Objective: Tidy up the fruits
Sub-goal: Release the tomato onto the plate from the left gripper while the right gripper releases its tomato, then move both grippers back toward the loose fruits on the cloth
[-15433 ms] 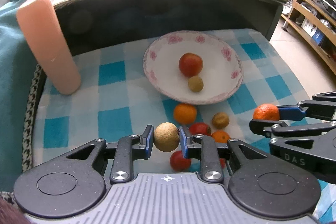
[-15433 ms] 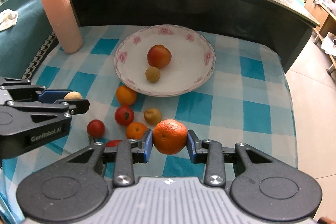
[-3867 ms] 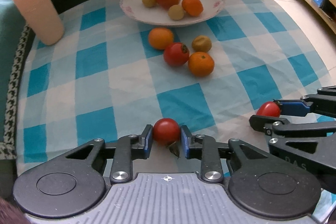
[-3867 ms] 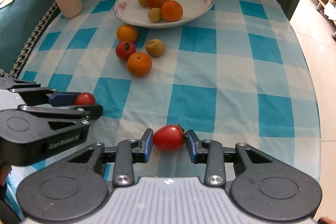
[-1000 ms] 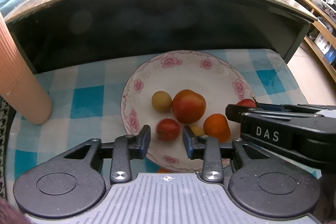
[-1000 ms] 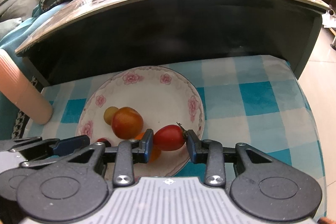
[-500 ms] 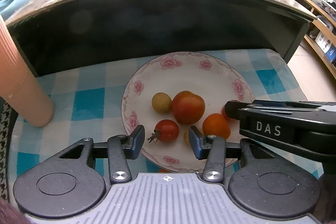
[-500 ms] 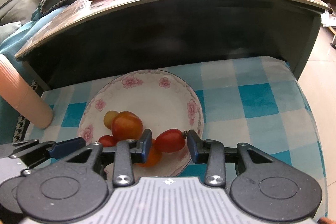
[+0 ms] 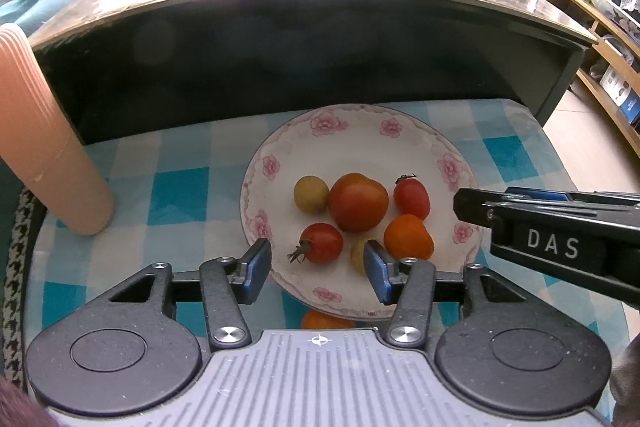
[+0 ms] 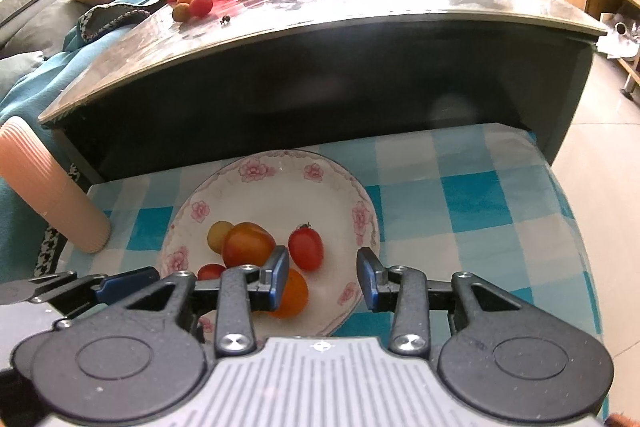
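Observation:
A white plate with pink flowers (image 9: 360,147) (image 10: 280,195) sits on the blue checked cloth. On it lie a big tomato (image 9: 358,202), a small yellow fruit (image 9: 310,193), an orange (image 9: 408,237), a round cherry tomato (image 9: 322,243) and an oblong tomato (image 9: 411,197) (image 10: 306,247). My left gripper (image 9: 318,269) hangs over the plate's near edge, jaws opening. The round tomato rests free on the plate between its fingers. My right gripper (image 10: 322,277) is open, with the oblong tomato lying loose just beyond its pads. Each gripper shows from the side in the other's view.
A pink ribbed cylinder (image 9: 44,155) stands at the cloth's left edge. A dark table (image 10: 360,27) overhangs the plate from behind, with a red bag and loose fruit on top. One orange (image 9: 326,319) lies on the cloth under my left gripper. Floor drops off at right.
The left jaws widened and the round tomato now rests on the plate. The right jaws let go of the oblong tomato, which dropped onto the plate beside the big tomato.

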